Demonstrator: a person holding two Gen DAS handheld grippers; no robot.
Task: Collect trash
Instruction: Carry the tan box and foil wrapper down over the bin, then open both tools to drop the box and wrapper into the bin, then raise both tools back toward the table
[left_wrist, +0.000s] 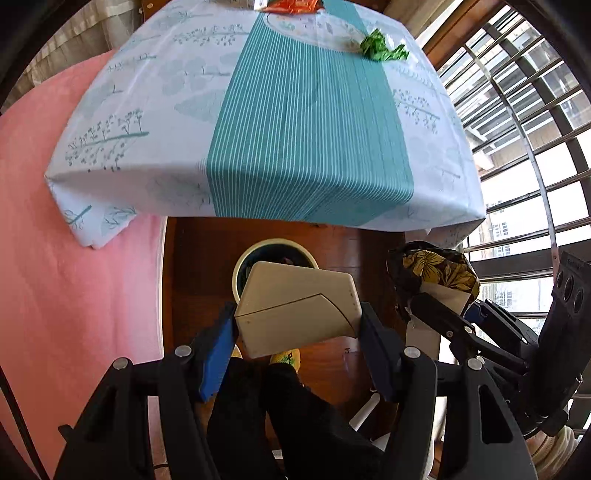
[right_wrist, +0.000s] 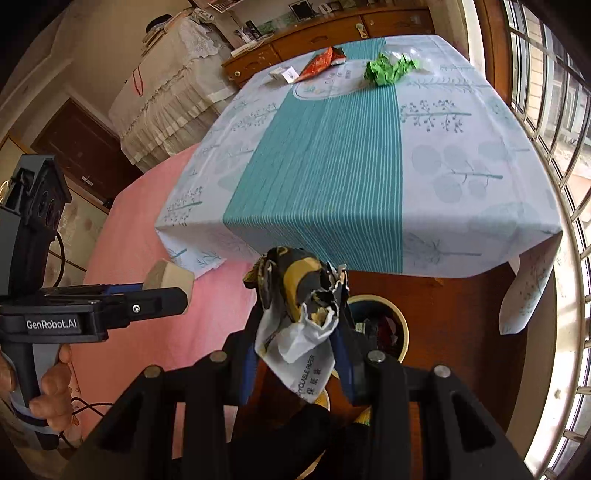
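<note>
My left gripper (left_wrist: 295, 325) is shut on a beige cardboard box (left_wrist: 295, 306) and holds it above a round cream-rimmed trash bin (left_wrist: 273, 245) on the wooden floor. My right gripper (right_wrist: 299, 347) is shut on a crumpled black-and-yellow paper wrapper (right_wrist: 295, 317), held just left of the bin (right_wrist: 388, 314), which has trash inside. The wrapper also shows in the left wrist view (left_wrist: 432, 273). A green crumpled wrapper (right_wrist: 388, 70), an orange snack packet (right_wrist: 321, 62) and a small white box (right_wrist: 284, 74) lie at the table's far end.
The table (right_wrist: 332, 166) has a teal and white cloth that hangs over its near edge. A pink cover (right_wrist: 147, 240) lies to the left. Barred windows (left_wrist: 524, 155) run along the right. A wooden sideboard (right_wrist: 332, 33) stands behind the table.
</note>
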